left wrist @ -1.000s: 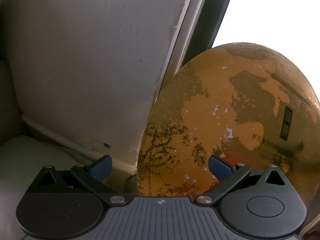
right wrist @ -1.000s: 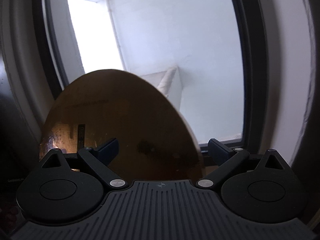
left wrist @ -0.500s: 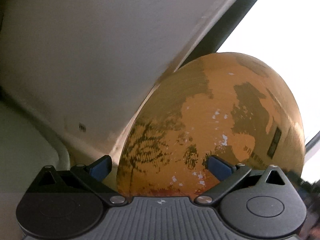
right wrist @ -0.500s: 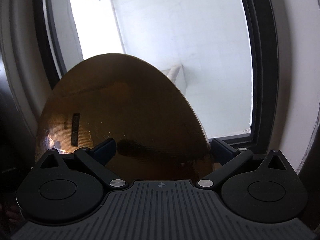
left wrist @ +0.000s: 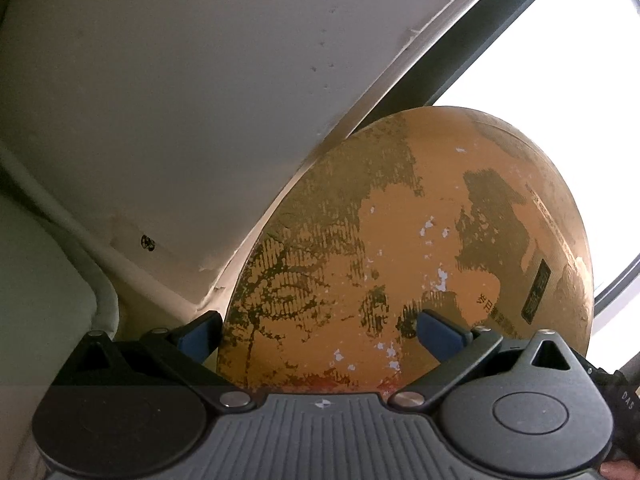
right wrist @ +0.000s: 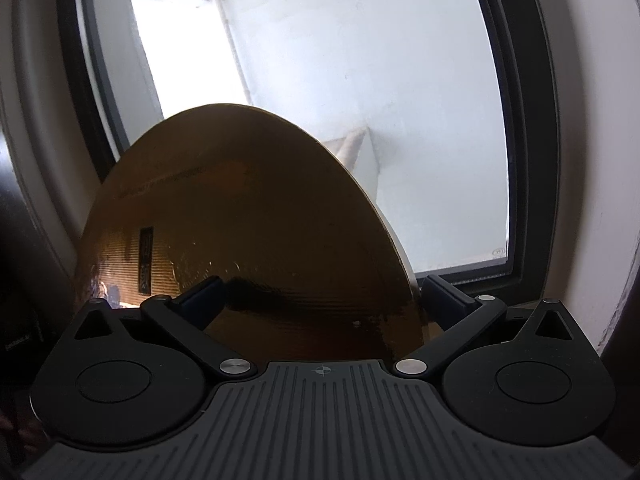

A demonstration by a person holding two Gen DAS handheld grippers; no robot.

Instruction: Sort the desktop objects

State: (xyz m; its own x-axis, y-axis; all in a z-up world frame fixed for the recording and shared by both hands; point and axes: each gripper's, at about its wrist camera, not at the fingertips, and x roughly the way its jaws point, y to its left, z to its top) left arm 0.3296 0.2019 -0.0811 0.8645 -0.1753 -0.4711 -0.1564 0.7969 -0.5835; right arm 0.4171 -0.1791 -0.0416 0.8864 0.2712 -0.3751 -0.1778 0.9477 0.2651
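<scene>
Golden disc (left wrist: 420, 248) stands between both wide-spread tongs (left wrist: 320, 334) (right wrist: 320, 304).

Black ribbed gripper bodies (left wrist: 320, 432), blue-padded jaws, silver pivot screws (right wrist: 234, 366).

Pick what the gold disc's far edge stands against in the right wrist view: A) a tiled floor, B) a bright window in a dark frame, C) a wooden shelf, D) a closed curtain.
B: in the right wrist view the gold disc rises against the pale window, bounded by its dark frame.
</scene>
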